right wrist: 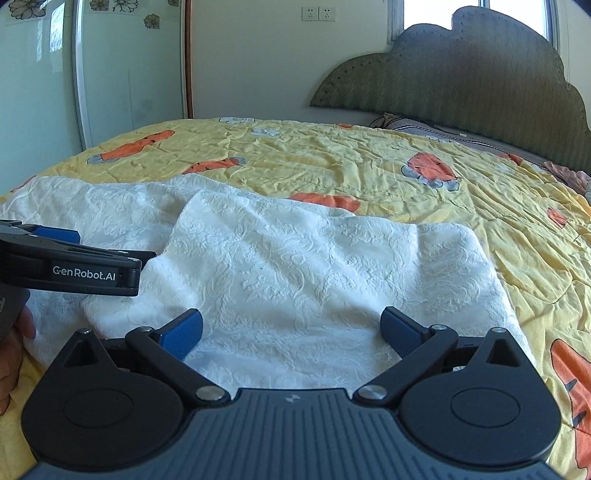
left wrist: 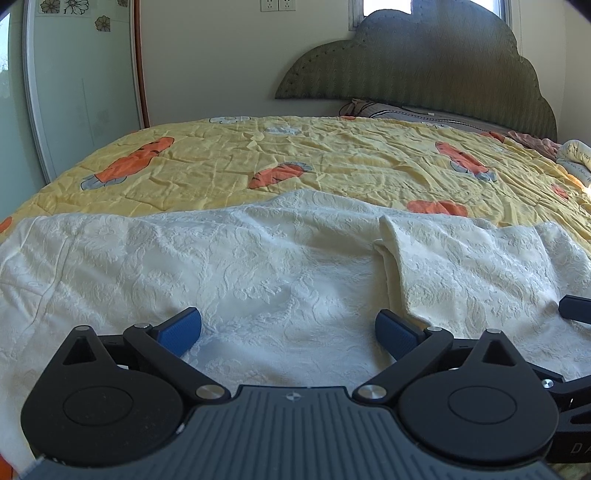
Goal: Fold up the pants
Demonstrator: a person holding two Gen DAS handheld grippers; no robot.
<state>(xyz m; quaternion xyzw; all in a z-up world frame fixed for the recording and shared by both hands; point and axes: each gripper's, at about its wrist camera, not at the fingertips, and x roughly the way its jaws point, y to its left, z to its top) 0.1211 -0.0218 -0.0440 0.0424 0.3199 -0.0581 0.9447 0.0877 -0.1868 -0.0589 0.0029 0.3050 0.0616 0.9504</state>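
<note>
White textured pants [left wrist: 258,266] lie spread on the near edge of the bed's yellow carrot-print quilt [left wrist: 332,155]; green headboard [left wrist: 424,66] behind. Left tongs [left wrist: 288,332] and right tongs [right wrist: 291,332] gape wide, empty, above fabric.

Bright daylight from the window [right wrist: 443,11]; sharp pictures, edges fisheye-bent.

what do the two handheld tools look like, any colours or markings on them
Both match: the left tool and right tool have blue ribbed pads on black linkage arms with silver pivot pins, round black side housings and a grey ridged body with a small logo. Seen from the right wrist view, the left tool's side carries white "GenRobot.AI" lettering. No cables or sleeves show.
</note>
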